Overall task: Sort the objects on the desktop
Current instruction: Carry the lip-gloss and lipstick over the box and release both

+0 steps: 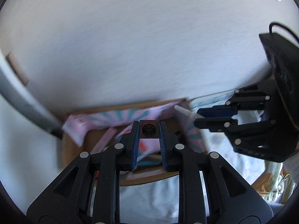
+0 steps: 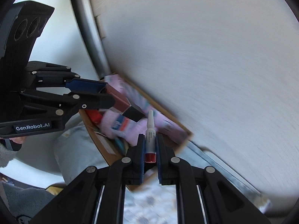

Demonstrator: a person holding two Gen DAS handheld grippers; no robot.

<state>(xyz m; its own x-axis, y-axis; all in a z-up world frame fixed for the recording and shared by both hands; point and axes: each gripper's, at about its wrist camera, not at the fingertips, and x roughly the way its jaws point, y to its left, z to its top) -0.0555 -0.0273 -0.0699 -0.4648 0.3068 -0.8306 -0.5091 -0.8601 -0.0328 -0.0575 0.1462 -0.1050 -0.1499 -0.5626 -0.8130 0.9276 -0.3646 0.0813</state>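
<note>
Cardboard box [image 1: 78,147] with an open top sits in the lower middle of the left wrist view, against the edge of a pale, white-grey tabletop [image 1: 130,46] that fills the upper part of the frame. Inside the box lie pink and teal printed packets [image 1: 104,119], blurred by motion, and some red and orange items that cannot be made out.

The left gripper [image 1: 149,130], black with blue ribbed pads, pinches a small dark-red rectangular block [image 1: 149,129] by its sides; the end facing the camera carries a round black label with tiny print. In the right wrist view the same block [image 2: 119,102] shows as a long maroon bar with a black end, sticking out from the left gripper [image 2: 106,93] at the middle left of the frame, above the box [image 2: 104,145].

The right gripper [image 2: 150,141] is pressed onto a slim white tube with a pointed white nozzle and a red cap [image 2: 150,140]; the nozzle points away from the camera and the red cap sits down between the pads. In the left wrist view the right gripper [image 1: 198,116] enters from the right edge, and the white nozzle of the tube [image 1: 184,111] juts toward the box's upper right corner.

A grey metal table leg [image 1: 24,100] curves down the left side of the left wrist view. Light blue patterned fabric [image 1: 214,145] lies below and right of the box.
</note>
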